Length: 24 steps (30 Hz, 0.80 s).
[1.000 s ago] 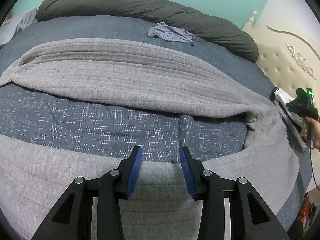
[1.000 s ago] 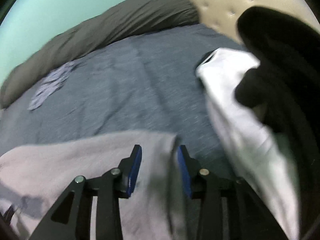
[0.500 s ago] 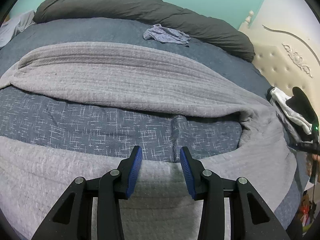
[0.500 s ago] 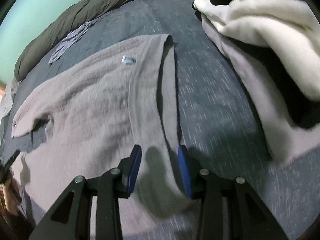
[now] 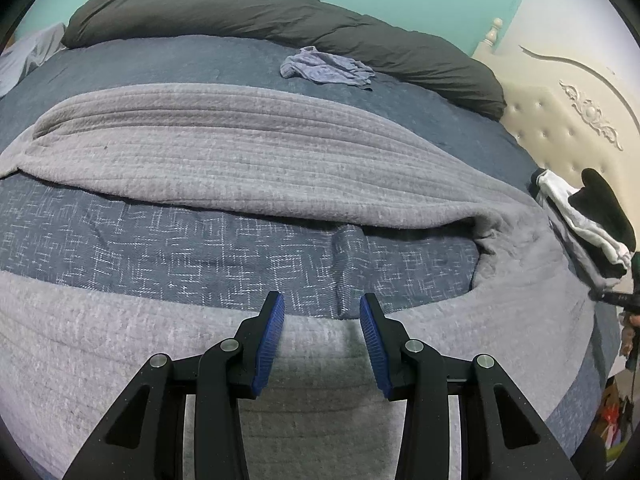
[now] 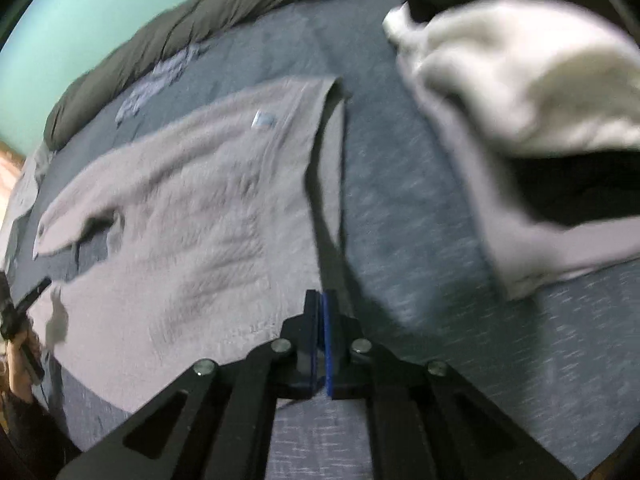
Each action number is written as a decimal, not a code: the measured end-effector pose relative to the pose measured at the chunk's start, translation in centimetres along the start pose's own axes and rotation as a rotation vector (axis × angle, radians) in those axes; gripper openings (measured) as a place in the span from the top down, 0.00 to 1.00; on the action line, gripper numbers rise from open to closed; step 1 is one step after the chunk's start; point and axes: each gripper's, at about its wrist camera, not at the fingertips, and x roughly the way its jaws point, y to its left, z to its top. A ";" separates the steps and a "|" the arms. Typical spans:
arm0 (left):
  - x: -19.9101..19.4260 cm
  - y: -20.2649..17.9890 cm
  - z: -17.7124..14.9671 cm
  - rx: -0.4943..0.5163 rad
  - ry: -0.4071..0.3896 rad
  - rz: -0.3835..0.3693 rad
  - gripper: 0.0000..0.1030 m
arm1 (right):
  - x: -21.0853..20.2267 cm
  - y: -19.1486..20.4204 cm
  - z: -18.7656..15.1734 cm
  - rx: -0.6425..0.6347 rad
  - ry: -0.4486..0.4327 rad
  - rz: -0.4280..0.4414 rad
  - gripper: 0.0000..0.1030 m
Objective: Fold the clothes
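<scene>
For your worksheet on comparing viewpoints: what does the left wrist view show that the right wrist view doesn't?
Only the left wrist view shows the cream headboard and the open left gripper. Only the right wrist view shows the sweater's label and the right gripper, shut at the sweater's hem. Both show the grey sweater, the dark duvet and the small blue garment.

Both the left gripper [image 5: 322,336] and right gripper [image 6: 319,336] have black linkage arms (silver screws at pivots) and ribbed blue pads.

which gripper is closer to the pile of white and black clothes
Right. The right gripper sits beside the pile; the left gripper is far across the grey sweater from it.
</scene>
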 end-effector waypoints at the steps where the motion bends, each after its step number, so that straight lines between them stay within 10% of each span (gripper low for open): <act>1: 0.0 0.0 0.0 0.001 0.000 0.001 0.58 | -0.3 -0.1 0.0 0.000 -0.009 -0.002 0.99; 9: -0.2 0.1 0.0 -0.002 -0.004 0.002 0.58 | 2.8 -0.8 -0.8 0.014 0.060 -0.088 0.99; 24: -4.5 2.8 0.7 -0.033 -0.004 0.062 0.58 | 1.0 -0.3 -2.0 0.029 -0.072 -0.083 0.96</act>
